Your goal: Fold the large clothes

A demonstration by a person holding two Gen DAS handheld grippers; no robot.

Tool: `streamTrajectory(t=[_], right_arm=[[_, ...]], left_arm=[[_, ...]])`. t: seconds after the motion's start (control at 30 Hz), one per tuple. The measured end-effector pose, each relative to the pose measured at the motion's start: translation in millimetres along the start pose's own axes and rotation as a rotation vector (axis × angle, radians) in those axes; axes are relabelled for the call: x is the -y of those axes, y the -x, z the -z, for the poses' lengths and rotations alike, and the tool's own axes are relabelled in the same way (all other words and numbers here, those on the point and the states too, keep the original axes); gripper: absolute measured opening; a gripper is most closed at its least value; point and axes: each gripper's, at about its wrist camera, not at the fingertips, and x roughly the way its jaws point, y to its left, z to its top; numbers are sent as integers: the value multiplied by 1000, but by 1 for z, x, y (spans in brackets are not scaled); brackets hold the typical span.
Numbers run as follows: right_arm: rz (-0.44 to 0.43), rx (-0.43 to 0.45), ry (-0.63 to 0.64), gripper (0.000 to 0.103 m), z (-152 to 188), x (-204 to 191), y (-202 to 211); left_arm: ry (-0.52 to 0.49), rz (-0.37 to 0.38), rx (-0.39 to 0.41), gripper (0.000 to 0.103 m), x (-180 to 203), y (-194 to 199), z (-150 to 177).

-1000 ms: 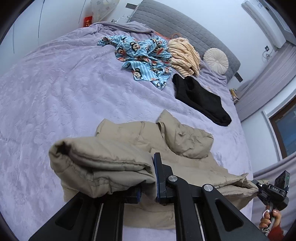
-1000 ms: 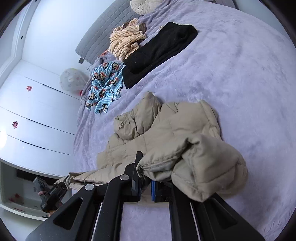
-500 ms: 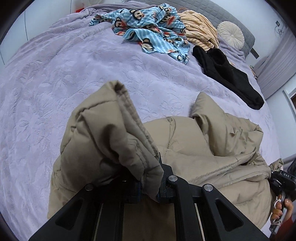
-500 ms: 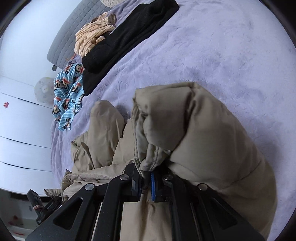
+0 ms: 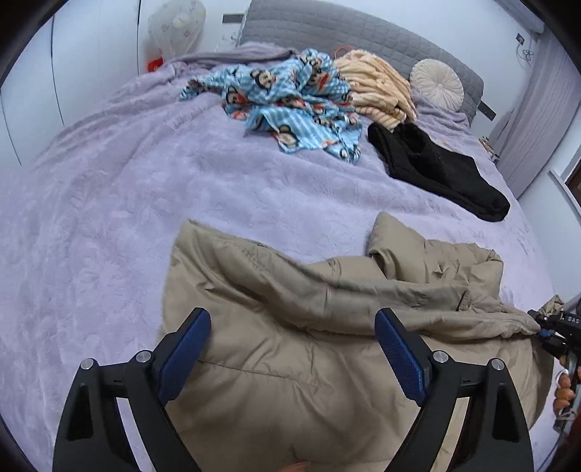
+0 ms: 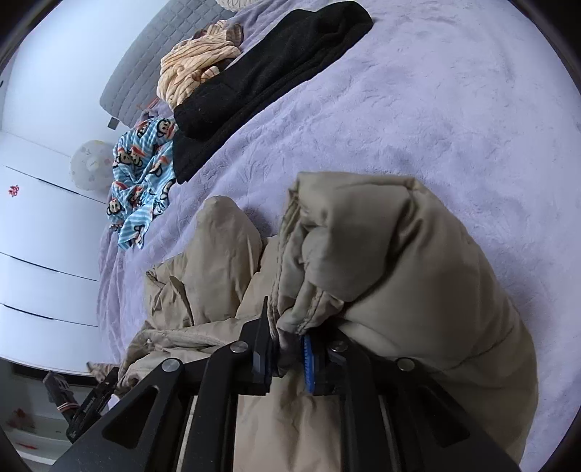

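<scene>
A beige padded jacket (image 5: 290, 363) lies bunched on the purple bed cover (image 5: 109, 218), near its front edge. My left gripper (image 5: 292, 326) hovers just above the jacket's left part. Its jaws are opening and stand wide apart, with fabric below them and nothing pinched. My right gripper (image 6: 285, 350) is opening a little, and a thick folded hem of the jacket (image 6: 381, 254) is still wedged between its pads. In the left wrist view the right gripper (image 5: 544, 328) sits at the jacket's right end, where the fabric runs up to its tips.
At the head of the bed lie a blue monkey-print garment (image 5: 290, 98), a cream striped garment (image 5: 377, 90) and a black garment (image 5: 435, 167). A round cushion (image 5: 437, 85) leans on the grey headboard (image 5: 326, 25). White wardrobe doors (image 6: 36, 218) stand beside the bed.
My left gripper let go of the folded jacket edge, which dropped flat, and its jaws spread wide. My right gripper came down with its fold onto the jacket and its jaws parted slightly.
</scene>
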Motion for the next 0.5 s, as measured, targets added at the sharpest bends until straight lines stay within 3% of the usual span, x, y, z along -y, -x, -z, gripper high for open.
streamTrajectory(t=[0.1, 0.13, 0.17, 0.23, 0.3, 0.33, 0.5], right_arm=[[-2, 12, 23, 40, 0, -7, 7], [-3, 17, 29, 54, 0, -9, 9], [-7, 25, 30, 60, 1, -11, 13], [-40, 34, 32, 60, 7, -17, 20], [-63, 16, 73, 46, 19, -26, 25], [-57, -1, 117, 31, 26, -33, 23], [85, -77, 358, 29, 50, -60, -12]], left_arm=[[-7, -2, -20, 92, 1, 3, -3], [-1, 17, -24, 92, 1, 5, -3], [-4, 36, -31, 91, 4, 6, -3], [-35, 103, -48, 79, 13, 8, 1], [-81, 140, -81, 74, 29, 5, 10], [-110, 149, -88, 74, 38, 1, 14], [-174, 96, -109, 75, 78, -46, 27]])
